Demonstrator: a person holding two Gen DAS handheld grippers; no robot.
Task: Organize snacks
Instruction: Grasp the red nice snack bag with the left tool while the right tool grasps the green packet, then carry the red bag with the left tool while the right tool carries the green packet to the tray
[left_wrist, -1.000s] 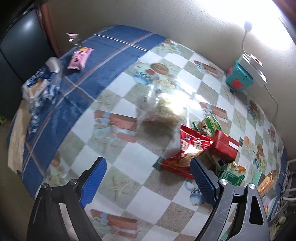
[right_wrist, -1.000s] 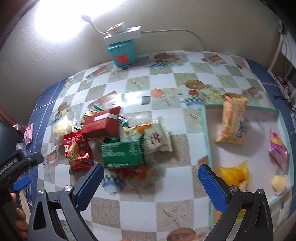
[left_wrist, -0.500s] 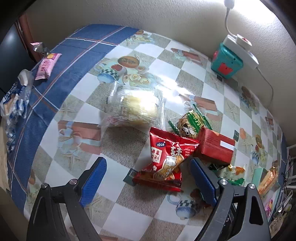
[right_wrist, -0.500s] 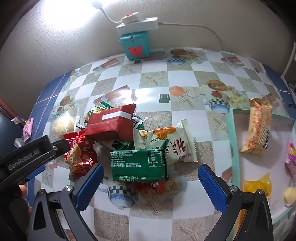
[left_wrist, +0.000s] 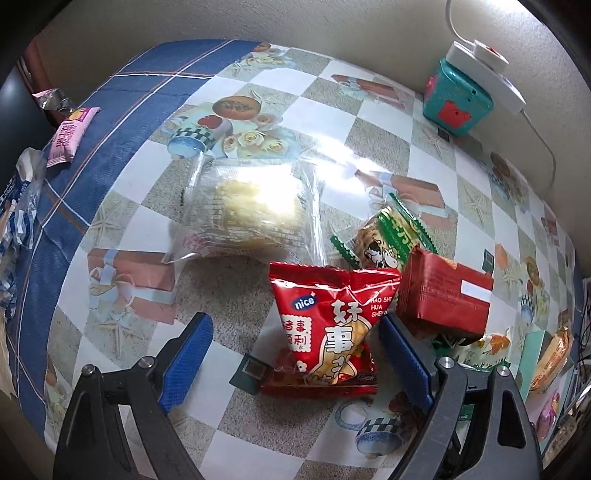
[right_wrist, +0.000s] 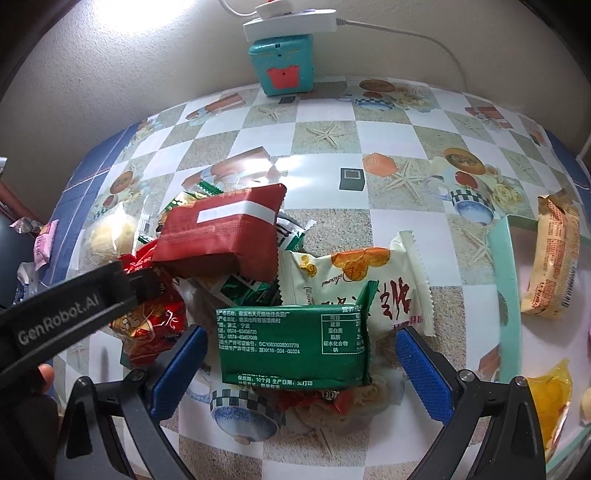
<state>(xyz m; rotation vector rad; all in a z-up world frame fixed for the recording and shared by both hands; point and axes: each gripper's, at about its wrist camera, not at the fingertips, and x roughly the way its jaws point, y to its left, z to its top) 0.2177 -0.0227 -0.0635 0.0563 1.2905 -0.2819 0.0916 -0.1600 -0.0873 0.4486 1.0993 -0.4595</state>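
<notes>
Snack pile sits mid-table on the checkered cloth (right_wrist: 325, 136): red "nice" pouch (left_wrist: 328, 325) at the pile's left edge, lying on another red pkt, w/ a dark red wrapped pack (left_wrist: 447, 299) just beside it to the right and a green-trimmed cow pkt (left_wrist: 391, 236) behind. Clear bag w/ a pale yellow cake (left_wrist: 255, 210) lies behind the pouch, near it. Left gripper (left_wrist: 295, 354) is spread wide, blue pads either side of the red pouch, right pad at its edge; contact prob but can't confirm. Right gripper (right_wrist: 303, 362) also spread wide, straddling the green pkt (right_wrist: 291, 343), which lies over a white pkt w/ orange print (right_wrist: 354, 273); pads not touching it. Dark red pack (right_wrist: 221, 232) tops the pile behind. Teal-rimmed tray (right_wrist: 504, 280) to the right holds a long tan snack bar (right_wrist: 550, 258) and a yellow pouch (right_wrist: 546, 391). Teal box (right_wrist: 282, 66) w/ a white power strip (right_wrist: 291, 22) on top stands at the wall. Pink pkt (left_wrist: 70, 136) lies well apart on the blue border
</notes>
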